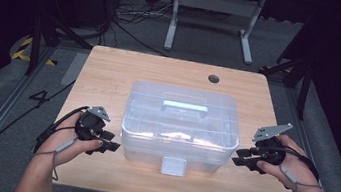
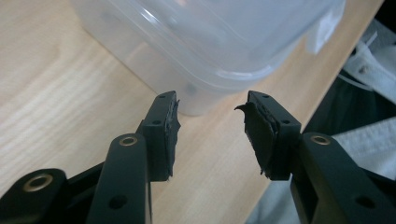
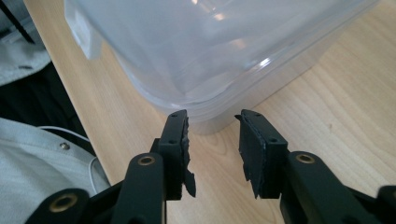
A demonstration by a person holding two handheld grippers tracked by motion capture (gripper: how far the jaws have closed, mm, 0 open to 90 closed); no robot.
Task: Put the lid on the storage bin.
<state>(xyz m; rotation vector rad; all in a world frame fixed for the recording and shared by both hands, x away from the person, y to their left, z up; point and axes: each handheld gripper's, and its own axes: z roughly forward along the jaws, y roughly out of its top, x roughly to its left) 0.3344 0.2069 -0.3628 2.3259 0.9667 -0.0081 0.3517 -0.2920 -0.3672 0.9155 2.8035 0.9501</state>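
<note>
At the centre of the wooden table stands a clear plastic storage box, lid on, with a pale carry handle on top and a white latch at its six o'clock face, hanging down over the near wall. The left gripper sits at the box's eight o'clock corner, the right gripper at its four o'clock corner, each just beside the wall and pointing inward. In both gripper views the jaws stand apart with only bare wood and the box corner ahead; nothing lies between the pads, and neither presses on the box. Judgement: the box appears set down and released, or about to be engaged. The next move likely calls for bringing one gripper round to the latch or up to the handle, jaws narrowed to fit. Worn, ragged pad rubber may slip on smooth plastic.
</note>
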